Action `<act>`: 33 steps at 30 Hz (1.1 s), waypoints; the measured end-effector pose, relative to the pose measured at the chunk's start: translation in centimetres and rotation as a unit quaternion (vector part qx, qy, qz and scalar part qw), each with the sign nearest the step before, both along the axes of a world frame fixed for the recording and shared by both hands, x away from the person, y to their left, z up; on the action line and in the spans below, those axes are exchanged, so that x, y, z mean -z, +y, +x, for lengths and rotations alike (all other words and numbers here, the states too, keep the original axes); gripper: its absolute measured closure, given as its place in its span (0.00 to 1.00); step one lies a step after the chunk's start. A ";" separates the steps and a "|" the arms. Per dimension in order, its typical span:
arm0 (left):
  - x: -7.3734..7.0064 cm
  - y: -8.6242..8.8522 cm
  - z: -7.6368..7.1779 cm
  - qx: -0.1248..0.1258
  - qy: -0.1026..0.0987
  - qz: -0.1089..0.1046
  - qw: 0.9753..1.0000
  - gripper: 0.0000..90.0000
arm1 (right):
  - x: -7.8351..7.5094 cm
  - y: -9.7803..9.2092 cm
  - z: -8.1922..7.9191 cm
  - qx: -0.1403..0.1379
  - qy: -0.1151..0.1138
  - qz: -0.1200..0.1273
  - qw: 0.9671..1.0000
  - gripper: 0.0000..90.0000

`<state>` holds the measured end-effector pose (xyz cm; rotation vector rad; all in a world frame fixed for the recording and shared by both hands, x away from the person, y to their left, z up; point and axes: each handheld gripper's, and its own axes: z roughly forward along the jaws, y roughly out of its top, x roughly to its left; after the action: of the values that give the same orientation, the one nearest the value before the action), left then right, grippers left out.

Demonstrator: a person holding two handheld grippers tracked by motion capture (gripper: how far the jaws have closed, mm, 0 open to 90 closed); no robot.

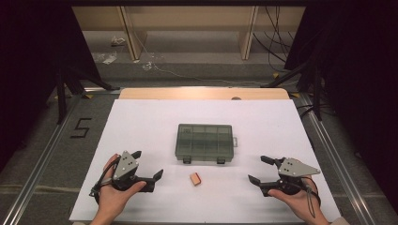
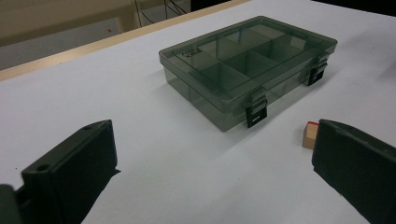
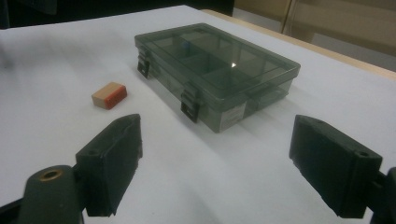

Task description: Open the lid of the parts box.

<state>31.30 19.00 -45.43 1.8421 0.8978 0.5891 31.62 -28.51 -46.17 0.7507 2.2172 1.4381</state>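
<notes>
**Both claws open and idle; box shut, block loose in front of it**

Setup: white table [image 1: 141, 122] with a wooden edge at the far side. A smoke-grey translucent compartment box [image 1: 204, 142] sits near the table centre, lid down, both black latches [image 2: 256, 112] on its near long wall. Dividers visible through the lid; I cannot tell what, if anything, lies in the compartments.

Small wooden block [image 1: 195, 179] with one red face lies on the table at 6 o'clock from the box, near it but not touching. In the right claw view the red face is turned sideways toward the camera [image 3: 109, 95]; in the left claw view the block is half hidden behind one jaw [image 2: 309, 134].

Left claw [image 1: 149, 164]: held in the person's left hand [image 1: 115, 194], at about 8 o'clock from the box and 9 o'clock from the block. Jaws spread wide, nothing between them, pointing toward the table centre. Well apart from both box and block.

Right claw [image 1: 261, 169]: held in the person's right hand [image 1: 300, 201], at about 4 o'clock from the box and 3 o'clock from the block. Jaws likewise spread wide and empty, aimed inward toward the block. No contact with anything.

The two claws mirror each other either side of the block, with bare table between each and the block.

Surroundings: floor beyond the table carries a taped number 5 [image 1: 80, 127] at the left, cables [image 1: 277, 42] and tripod legs at the back.
</notes>
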 end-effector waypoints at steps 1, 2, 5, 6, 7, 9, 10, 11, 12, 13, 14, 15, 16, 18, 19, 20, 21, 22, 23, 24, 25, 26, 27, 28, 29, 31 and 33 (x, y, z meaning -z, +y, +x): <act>0.0 0.0 0.0 0.000 0.000 0.000 1.000 0.00 | 0.0 0.0 0.0 -0.001 0.000 0.000 1.000 0.20; 0.0 0.1 0.1 -0.001 0.001 -0.003 1.000 0.00 | 0.0 0.0 0.0 -0.001 0.000 0.000 1.000 0.20; 0.0 0.2 0.2 -0.004 0.001 -0.008 1.000 0.02 | 0.1 0.0 0.1 -0.001 -0.005 -0.002 1.000 0.18; 0.0 0.3 0.2 -0.005 0.001 -0.011 1.000 0.03 | 0.1 0.0 0.1 0.000 -0.007 -0.004 1.000 0.18; -0.1 0.4 0.2 -0.007 0.000 -0.014 1.000 0.05 | 0.1 0.0 0.1 0.003 -0.008 -0.002 1.000 0.18; -0.2 0.4 0.1 -0.011 -0.003 -0.014 1.000 0.10 | 0.2 0.1 0.2 0.004 -0.009 0.000 1.000 0.18; -0.2 0.5 0.0 -0.015 -0.005 -0.016 1.000 0.14 | 0.1 0.1 0.2 0.006 -0.012 -0.001 1.000 0.18; -0.4 0.5 0.0 -0.019 -0.009 -0.018 1.000 0.20 | 0.1 0.1 0.3 0.006 -0.015 0.000 1.000 0.18; -0.5 0.4 0.1 -0.028 -0.014 -0.021 0.999 0.29 | 0.0 0.2 0.4 0.006 -0.016 0.001 1.000 0.20; -0.5 0.4 0.1 -0.028 -0.014 -0.021 0.999 0.39 | 0.0 0.2 0.4 0.006 -0.016 0.001 1.000 0.20; -0.8 0.3 0.1 -0.038 -0.020 -0.022 0.999 0.50 | -0.2 0.2 0.8 0.010 -0.027 0.001 1.000 0.25; -1.3 0.0 0.4 -0.045 -0.030 -0.012 0.998 0.59 | -0.4 0.2 1.1 0.013 -0.031 0.002 0.999 0.32; -1.3 0.0 0.4 -0.045 -0.030 -0.012 0.998 0.72 | -0.6 0.2 1.4 0.015 -0.036 0.006 0.999 0.41; -1.5 -0.7 1.2 -0.045 -0.016 0.014 0.999 0.87 | -0.9 0.2 2.1 0.018 -0.035 0.007 0.999 0.69; -1.4 -1.0 1.5 -0.044 -0.009 0.019 0.999 0.92 | -1.1 0.2 2.6 0.019 -0.028 -0.009 0.999 0.78; -1.3 -1.4 1.9 -0.046 0.000 0.027 0.999 0.96 | -1.1 0.2 2.9 0.025 -0.027 -0.014 0.999 0.87; -1.1 -1.7 2.4 -0.046 0.009 0.038 0.998 0.99 | -1.2 0.4 3.4 0.029 -0.022 -0.017 0.999 0.93; -0.9 -2.2 3.2 -0.042 0.026 0.047 0.998 0.99 | -1.2 0.5 3.9 0.028 -0.015 -0.020 0.999 0.99; -0.9 -2.2 3.2 -0.042 0.026 0.047 0.998 0.99 | -1.1 0.9 4.5 0.029 -0.008 -0.027 0.999 1.00; -0.4 -2.9 4.2 -0.036 0.045 0.062 0.996 1.00 | -1.0 1.1 4.9 0.029 0.000 -0.030 0.999 1.00; -0.1 -3.3 4.9 -0.035 0.051 0.073 0.995 1.00 | -0.8 1.4 5.4 0.024 0.011 -0.036 0.999 1.00; -0.1 -3.3 4.9 -0.035 0.051 0.073 0.995 1.00 | -0.6 1.8 5.9 0.023 0.020 -0.041 0.999 1.00; 0.2 -3.6 5.7 -0.033 0.062 0.088 0.994 1.00 | -0.6 1.8 5.9 0.023 0.020 -0.041 0.999 1.00; 0.8 -4.0 6.8 -0.029 0.078 0.093 0.992 1.00 | 0.1 2.5 7.0 0.017 0.047 -0.053 0.997 1.00; 0.8 -4.0 6.8 -0.029 0.078 0.093 0.992 1.00 | 0.4 2.8 7.4 0.016 0.055 -0.057 0.997 1.00; 1.4 -4.3 7.6 -0.026 0.090 0.105 0.990 1.00 | 0.9 3.2 8.0 0.007 0.077 -0.066 0.995 1.00; 1.7 -4.4 8.0 -0.026 0.094 0.108 0.989 1.00 | 1.1 3.4 8.4 0.007 0.086 -0.071 0.994 1.00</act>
<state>39.28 14.62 -47.13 2.1020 1.0433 0.5703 39.98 -25.06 -47.30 0.8673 2.4083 1.2348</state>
